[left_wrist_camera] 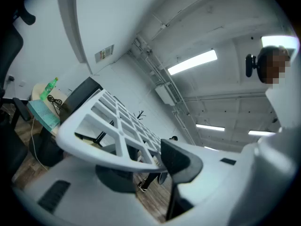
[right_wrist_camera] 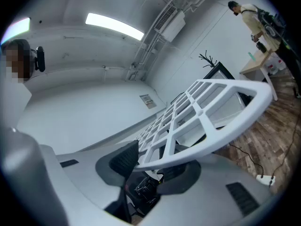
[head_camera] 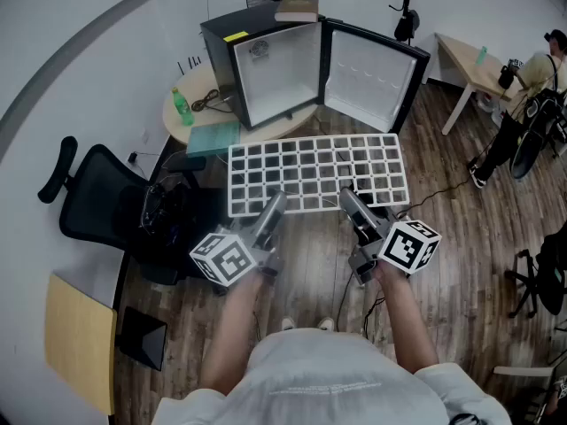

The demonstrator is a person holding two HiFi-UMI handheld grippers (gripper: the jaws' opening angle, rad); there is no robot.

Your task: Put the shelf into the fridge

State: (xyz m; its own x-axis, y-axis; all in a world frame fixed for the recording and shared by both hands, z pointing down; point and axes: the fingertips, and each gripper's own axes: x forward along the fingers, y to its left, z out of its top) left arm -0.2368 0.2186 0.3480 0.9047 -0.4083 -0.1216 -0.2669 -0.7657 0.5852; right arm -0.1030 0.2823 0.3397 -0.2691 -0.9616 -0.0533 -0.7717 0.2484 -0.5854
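Observation:
I hold a white grid shelf (head_camera: 310, 171) level in the air, just in front of a small black fridge (head_camera: 275, 73). The fridge stands on a round table (head_camera: 190, 113), its door (head_camera: 368, 78) swung wide open to the right and its white inside bare. My left gripper (head_camera: 275, 204) is shut on the shelf's near rim left of the middle. My right gripper (head_camera: 347, 197) is shut on that rim right of the middle. In the left gripper view the shelf (left_wrist_camera: 108, 121) lies between the pads of the left gripper (left_wrist_camera: 141, 161). The right gripper (right_wrist_camera: 150, 164) clamps the shelf (right_wrist_camera: 211, 112) the same way.
A black office chair (head_camera: 97, 202) stands at the left. A green bottle (head_camera: 181, 103) and a teal box (head_camera: 213, 138) lie on the table beside the fridge. A book (head_camera: 297, 10) rests on the fridge. A person (head_camera: 532, 87) stands by a desk (head_camera: 469, 60) at the back right.

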